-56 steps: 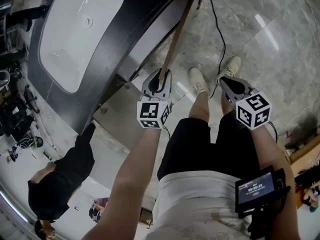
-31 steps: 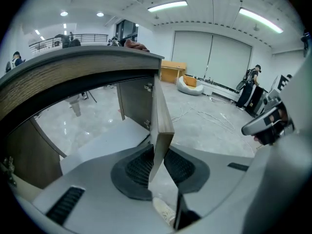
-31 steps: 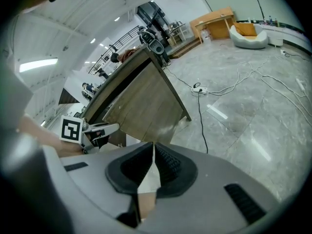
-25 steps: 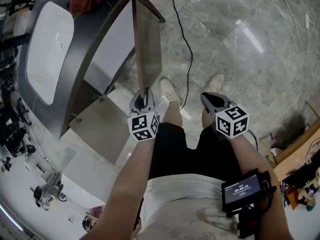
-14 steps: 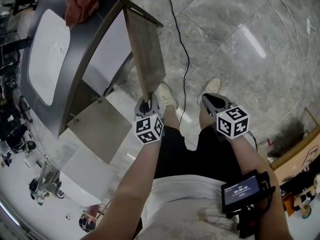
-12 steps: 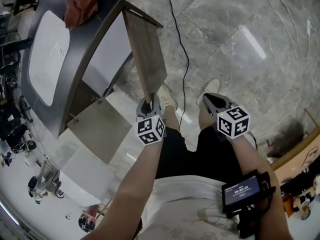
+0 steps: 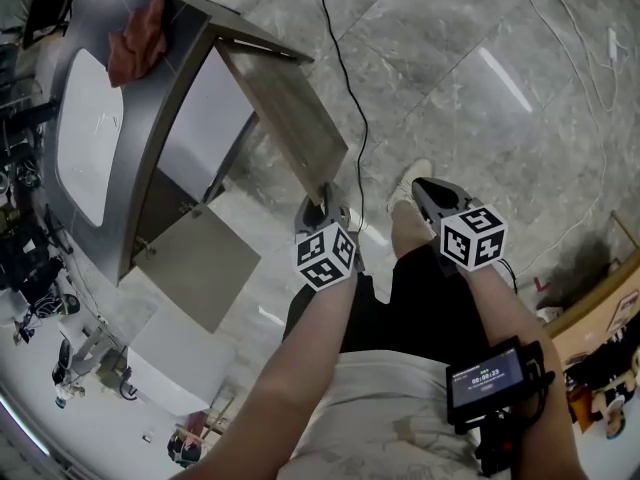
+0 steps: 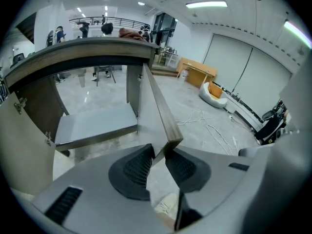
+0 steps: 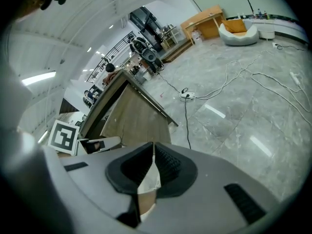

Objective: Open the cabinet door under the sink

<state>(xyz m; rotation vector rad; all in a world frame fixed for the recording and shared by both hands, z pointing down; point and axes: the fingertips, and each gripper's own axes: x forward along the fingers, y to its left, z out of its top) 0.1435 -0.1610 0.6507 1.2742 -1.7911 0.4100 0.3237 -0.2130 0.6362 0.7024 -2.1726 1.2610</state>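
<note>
The cabinet door stands swung well out from the unit under the white basin, so the job looks all but done; the left tongs have just been easing apart, the door's free corner loosely between their ribbed black pads, and should back straight off without nudging it. The right tongs hang pressed together, empty. The door is a flat wood-grain slab, grey inside, above glossy marble floor

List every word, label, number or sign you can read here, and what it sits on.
Forearm screen: a row of timer-like digits, too small to read.
Left marker cube: a black-and-white square pattern, no letters or numbers.
Right marker cube: the same kind of pattern, no text.
Nothing else shows readable text.
</note>
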